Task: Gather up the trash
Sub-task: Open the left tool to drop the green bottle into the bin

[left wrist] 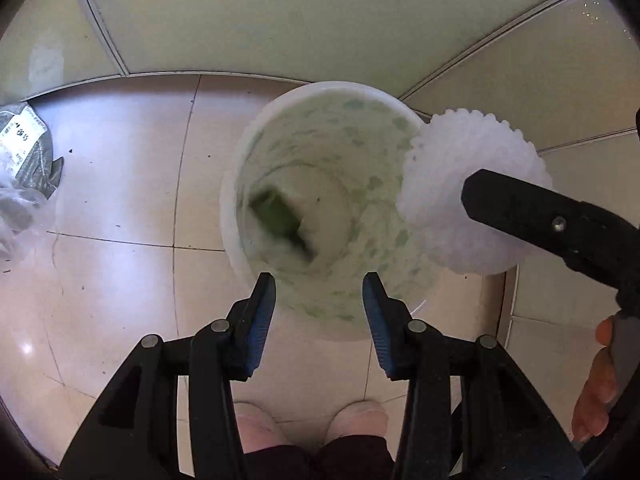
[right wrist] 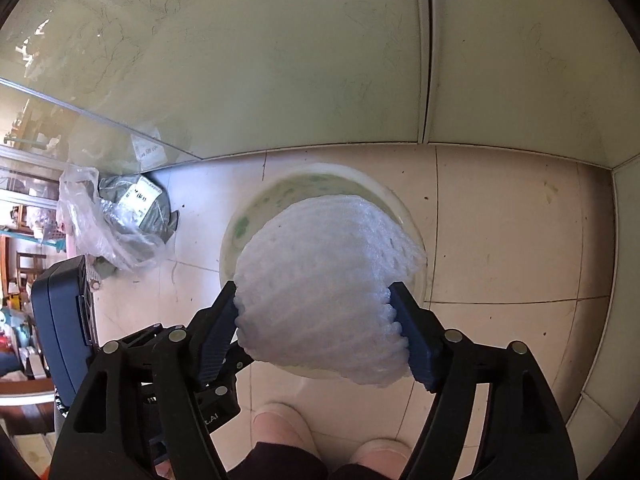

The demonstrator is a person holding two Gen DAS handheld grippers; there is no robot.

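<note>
A white plastic bucket [left wrist: 236,184] with green stains stands on the tiled floor; a dark green piece [left wrist: 280,216] lies at its bottom. My left gripper [left wrist: 319,284] is open and empty just above the bucket's near rim. My right gripper [right wrist: 314,300] is shut on a white foam fruit net [right wrist: 324,280] and holds it above the bucket [right wrist: 412,236]. In the left wrist view the net [left wrist: 452,176] hangs over the bucket's right rim, with the right gripper's black finger across it.
A crumpled clear plastic bag [right wrist: 92,224] and a grey-green parcel bag with a white label [right wrist: 148,200] lie on the floor left of the bucket, also in the left wrist view [left wrist: 28,152]. Glass panels stand behind. My feet [right wrist: 280,424] are below.
</note>
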